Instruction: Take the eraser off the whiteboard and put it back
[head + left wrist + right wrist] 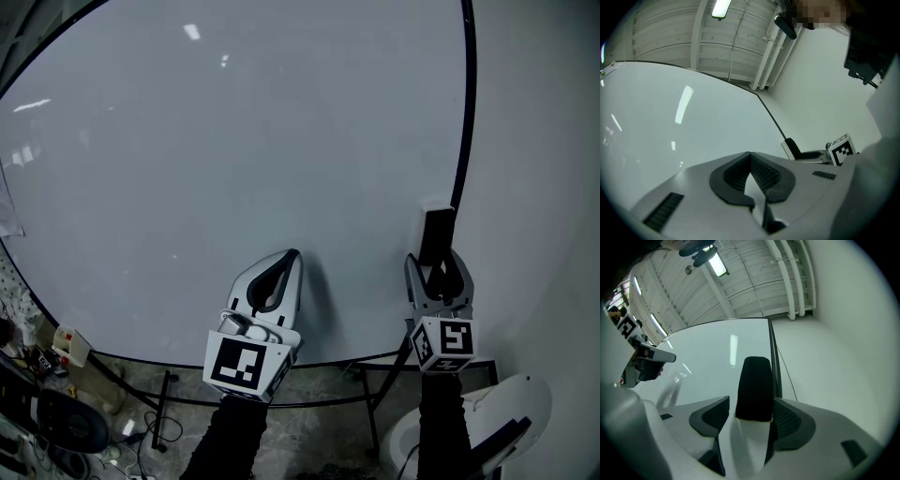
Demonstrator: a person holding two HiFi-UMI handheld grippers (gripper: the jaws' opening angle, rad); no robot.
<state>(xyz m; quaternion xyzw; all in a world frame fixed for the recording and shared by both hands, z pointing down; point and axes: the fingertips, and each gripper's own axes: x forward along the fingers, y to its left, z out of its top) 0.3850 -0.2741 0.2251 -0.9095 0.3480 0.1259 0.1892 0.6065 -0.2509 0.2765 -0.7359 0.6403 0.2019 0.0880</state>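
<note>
Two grippers rise toward the whiteboard [234,141], a broad, glossy, pale sheet with ceiling lights mirrored in it and a thin black frame [466,141] round its edge.

The eraser [437,230] stands lengthwise at the whiteboard's lower right, just inside the right side of the frame. It is a slim block with a rounded top, matte black, with a pale layer on the side that faces the whiteboard.

The right gripper [436,267] has smooth grey-white shells and dark pads. It is released, its jaws spread to either side of the eraser's lower end. In the right gripper view the frame-side pad lies against the eraser or just beside it, while the other pad stands off with a sliver of whiteboard showing between.

The left gripper [293,255] is clenched on nothing. Its ribbed dark pads [761,171] meet at the tips, close to the whiteboard's lower middle and well apart from the eraser.

Each gripper carries a cube with black-and-white square markers [246,366], below the whiteboard's bottom edge.

Most open room lies on the whiteboard's face, left of and above the eraser. To the right the frame is just beside the eraser, and past it runs a plain white wall [544,141]. Under the whiteboard stand thin black metal legs [375,403], and tangled cables and small clutter [56,412] lie beneath its lower left corner.
</note>
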